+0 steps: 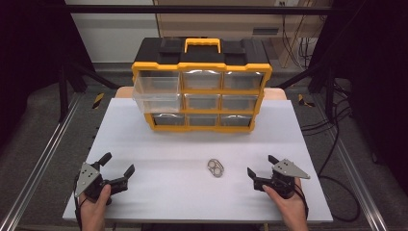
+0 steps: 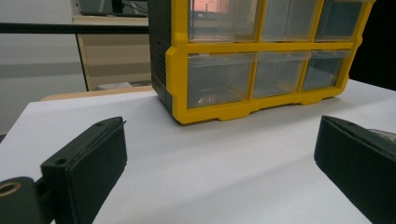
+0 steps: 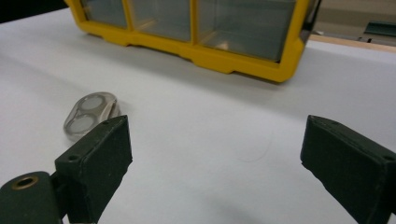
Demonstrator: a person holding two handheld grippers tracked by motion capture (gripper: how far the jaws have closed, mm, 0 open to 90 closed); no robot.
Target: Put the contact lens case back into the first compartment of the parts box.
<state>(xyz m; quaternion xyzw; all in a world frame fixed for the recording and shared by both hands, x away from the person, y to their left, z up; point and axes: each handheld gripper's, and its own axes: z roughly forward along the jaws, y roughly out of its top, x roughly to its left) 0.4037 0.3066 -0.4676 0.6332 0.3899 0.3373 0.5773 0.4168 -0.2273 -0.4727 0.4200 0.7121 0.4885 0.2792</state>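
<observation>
Nearest to me in the high view, my left hand (image 1: pixel 94 204) holds the left gripper (image 1: pixel 117 169) at the front left of the white surface (image 1: pixel 159 192). Its jaws stand wide apart with nothing between them. In the left gripper view, both black jaws rise from the bottom corners over bare surface.

My right hand (image 1: pixel 284 202) holds the right gripper (image 1: pixel 261 166) at the front right of the surface. Its jaws also stand wide apart and hold nothing. A grey three-cornered plate (image 1: pixel 290 168) sits on top of it.

Between the two grippers, slightly nearer the right one, a small metal piece with two rings (image 1: pixel 216 168) lies flat on the surface, touched by neither gripper. In the right gripper view, this piece (image 3: pixel 89 114) lies just beyond the tip of the jaw on the left of that view.

Farther back, a yellow and black drawer organizer (image 1: pixel 202 65) stands upright at the far middle of the surface, well apart from the metal piece. It has three rows of three clear drawers and a yellow carry handle (image 1: pixel 202 44) on its black top. The top left drawer (image 1: pixel 155 91) is pulled out toward me; the other drawers sit flush in the frame. In the left gripper view, the organizer (image 2: pixel 224 112) stands ahead of the jaws.
</observation>
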